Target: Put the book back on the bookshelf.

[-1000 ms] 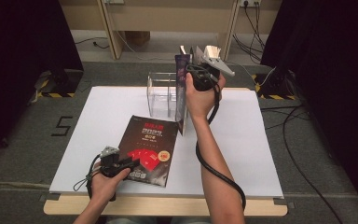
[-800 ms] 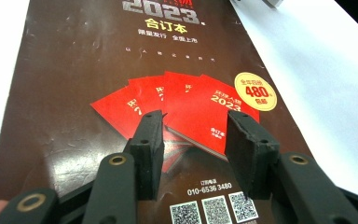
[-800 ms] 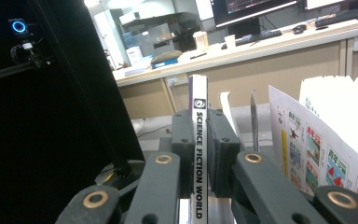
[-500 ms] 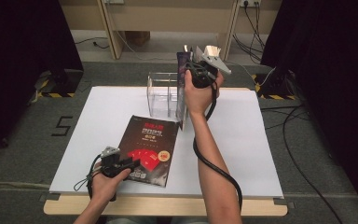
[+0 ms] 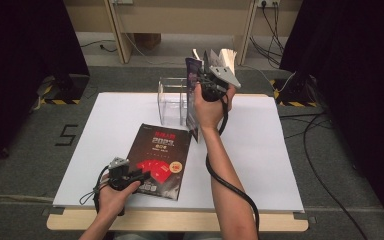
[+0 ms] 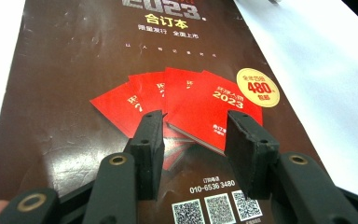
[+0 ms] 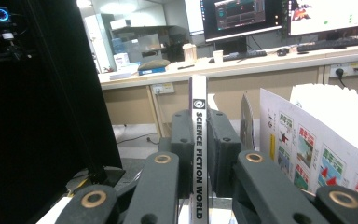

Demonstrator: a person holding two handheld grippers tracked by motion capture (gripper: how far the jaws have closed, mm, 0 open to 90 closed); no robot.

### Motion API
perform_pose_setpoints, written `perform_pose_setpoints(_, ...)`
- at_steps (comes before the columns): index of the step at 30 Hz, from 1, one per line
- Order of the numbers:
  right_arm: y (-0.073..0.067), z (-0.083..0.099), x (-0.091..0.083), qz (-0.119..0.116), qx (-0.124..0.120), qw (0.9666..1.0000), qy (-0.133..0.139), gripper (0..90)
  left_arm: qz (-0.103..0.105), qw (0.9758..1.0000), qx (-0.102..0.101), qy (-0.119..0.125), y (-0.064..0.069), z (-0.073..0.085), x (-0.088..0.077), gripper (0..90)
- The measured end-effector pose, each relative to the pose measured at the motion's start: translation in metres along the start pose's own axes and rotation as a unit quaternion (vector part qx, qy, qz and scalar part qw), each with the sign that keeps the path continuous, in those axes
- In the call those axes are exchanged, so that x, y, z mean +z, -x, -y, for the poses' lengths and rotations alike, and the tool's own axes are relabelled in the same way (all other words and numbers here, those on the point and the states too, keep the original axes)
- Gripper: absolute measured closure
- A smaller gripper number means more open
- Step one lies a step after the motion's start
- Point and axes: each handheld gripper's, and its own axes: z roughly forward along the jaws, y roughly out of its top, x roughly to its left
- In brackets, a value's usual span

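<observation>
R gripper (image 7: 199,140) is clamped on the spine of a "Science Fiction World" magazine (image 7: 198,154), held upright above the far side of the white table (image 5: 260,150), just beside a clear acrylic rack (image 5: 172,100); its loose pages fan out to one side. L gripper (image 6: 195,128) hovers w/ jaws apart, nothing between them, over a dark 2023 magazine (image 6: 98,70) lying flat near the table's front edge.

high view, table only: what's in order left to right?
left gripper → dark magazine lying flat → clear acrylic holder → upright magazine clamped in the right gripper, whose jaws close on its spine.
</observation>
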Motion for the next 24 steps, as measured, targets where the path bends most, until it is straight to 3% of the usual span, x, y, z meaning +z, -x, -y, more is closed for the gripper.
perform_pose_setpoints(10,0.003,0.013,-0.03,-0.002,-0.015,0.9999,-0.005,82.5,0.002,1.0,0.002,-0.003,0.002,0.001,0.002,56.3)
perform_pose_setpoints(24,0.009,0.02,-0.051,-0.014,-0.012,0.9996,-0.02,78.9,0.003,1.0,0.002,-0.004,0.003,0.001,0.002,56.2)
